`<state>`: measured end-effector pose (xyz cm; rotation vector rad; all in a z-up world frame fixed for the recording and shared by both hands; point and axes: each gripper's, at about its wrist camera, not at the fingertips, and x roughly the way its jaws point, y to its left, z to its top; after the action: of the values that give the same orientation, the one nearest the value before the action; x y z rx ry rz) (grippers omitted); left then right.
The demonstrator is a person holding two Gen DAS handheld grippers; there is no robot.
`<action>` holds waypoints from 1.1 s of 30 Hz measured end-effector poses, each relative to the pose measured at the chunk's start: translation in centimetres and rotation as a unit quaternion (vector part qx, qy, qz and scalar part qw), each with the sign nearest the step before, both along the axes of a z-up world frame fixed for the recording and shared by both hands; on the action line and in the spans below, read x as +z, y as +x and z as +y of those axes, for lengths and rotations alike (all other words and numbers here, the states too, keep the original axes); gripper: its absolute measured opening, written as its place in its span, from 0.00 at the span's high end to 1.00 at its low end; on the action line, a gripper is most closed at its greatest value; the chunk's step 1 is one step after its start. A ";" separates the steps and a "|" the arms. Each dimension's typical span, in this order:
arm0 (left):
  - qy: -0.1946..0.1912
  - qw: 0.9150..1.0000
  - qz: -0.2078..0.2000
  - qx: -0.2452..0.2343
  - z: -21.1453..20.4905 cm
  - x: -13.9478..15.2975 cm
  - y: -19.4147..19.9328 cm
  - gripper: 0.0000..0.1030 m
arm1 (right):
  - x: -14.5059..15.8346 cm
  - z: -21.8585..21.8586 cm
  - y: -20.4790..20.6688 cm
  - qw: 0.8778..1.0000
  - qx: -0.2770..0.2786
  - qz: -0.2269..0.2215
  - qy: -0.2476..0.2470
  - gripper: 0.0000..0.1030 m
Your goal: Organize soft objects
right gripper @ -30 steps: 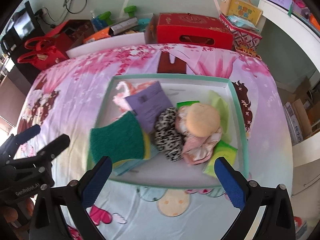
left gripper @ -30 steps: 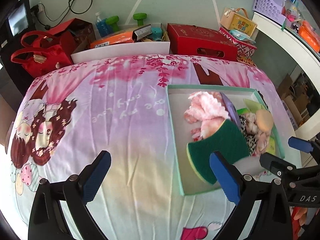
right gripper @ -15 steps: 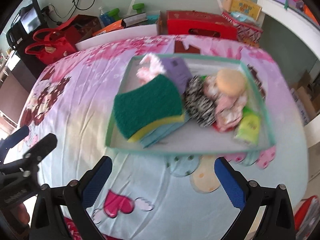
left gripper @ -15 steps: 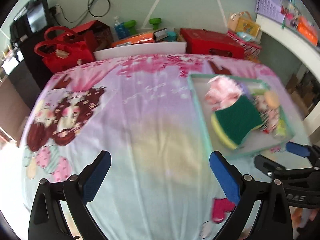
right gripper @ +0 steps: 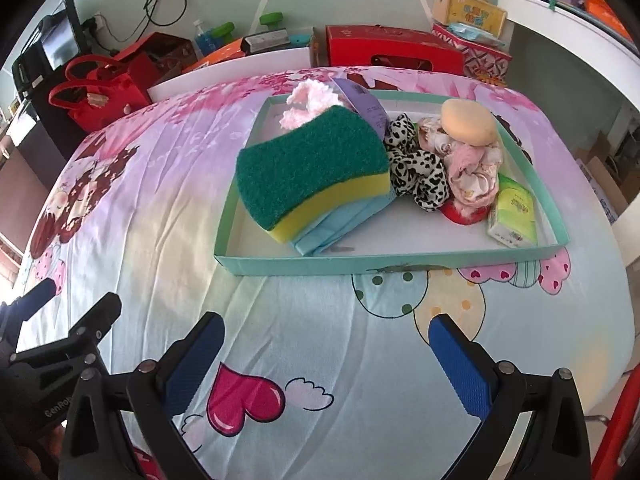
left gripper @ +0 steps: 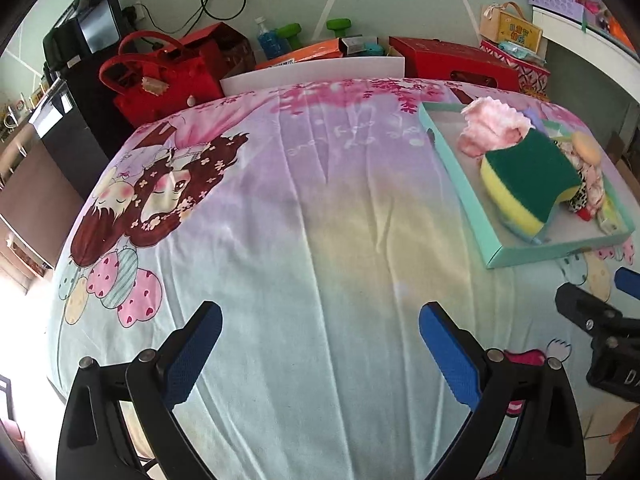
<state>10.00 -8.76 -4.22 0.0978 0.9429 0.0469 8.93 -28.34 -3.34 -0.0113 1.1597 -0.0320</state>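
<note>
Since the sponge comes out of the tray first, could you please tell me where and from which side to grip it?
Grip the sponge across its narrow waist, one finger on each curved-in long edge, coming from above at its near-left end. That end overhangs the blue cloth and lies clear of the spotted scrunchie. The right tool is open and probably nearer.

"GenRob" is printed on the left gripper (right gripper: pixel 60 402).

Both wrist views overlook tray (right gripper: pixel 392 266) from nearside
</note>
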 end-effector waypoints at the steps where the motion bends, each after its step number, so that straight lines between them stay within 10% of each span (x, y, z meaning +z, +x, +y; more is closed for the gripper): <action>1: 0.001 1.000 -0.002 0.000 0.1 -0.1 -0.1 0.04 | -0.1 0.0 -0.1 1.000 -0.005 -0.002 0.000 0.00; 33: -0.034 0.999 -0.033 0.018 1.7 -0.3 -1.1 0.04 | 0.1 0.0 -2.2 0.996 -0.042 -0.062 -0.038 0.00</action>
<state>8.91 -7.10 -4.47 0.0155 0.8803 0.0513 6.77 -28.31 -3.22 -0.0273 1.0346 -0.1495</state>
